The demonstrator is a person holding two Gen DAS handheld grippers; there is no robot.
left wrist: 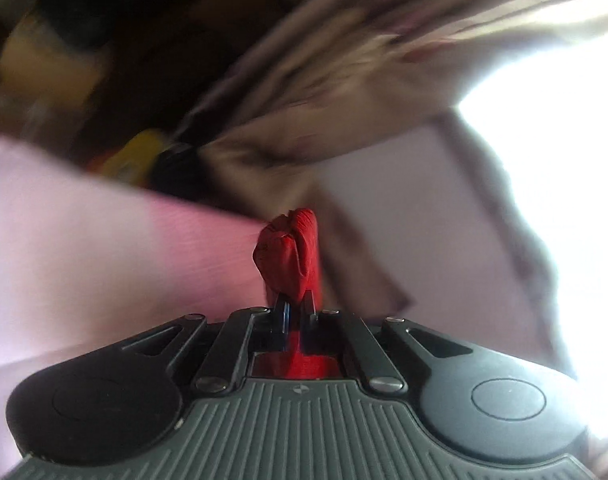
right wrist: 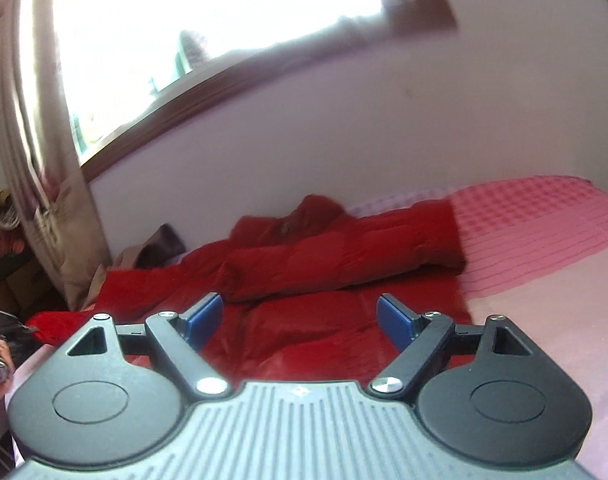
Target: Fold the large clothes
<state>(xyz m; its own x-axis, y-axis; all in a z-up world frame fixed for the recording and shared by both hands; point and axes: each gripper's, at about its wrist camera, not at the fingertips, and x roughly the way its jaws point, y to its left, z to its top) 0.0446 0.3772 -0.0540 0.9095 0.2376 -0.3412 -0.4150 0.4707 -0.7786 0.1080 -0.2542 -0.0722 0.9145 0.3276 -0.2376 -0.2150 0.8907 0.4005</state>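
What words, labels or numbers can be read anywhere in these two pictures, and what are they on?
None can be read.
Left gripper, shut on red jacket cloth: only a small round mark on its grey body, no letters.
Right gripper, open over the jacket: a faint mark, too small to read.
Pink bedcover: plain pattern only.

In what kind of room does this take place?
Most likely a bedroom. A red coat lies on a bed with a pink cover against the wall, under a window with a curtain.
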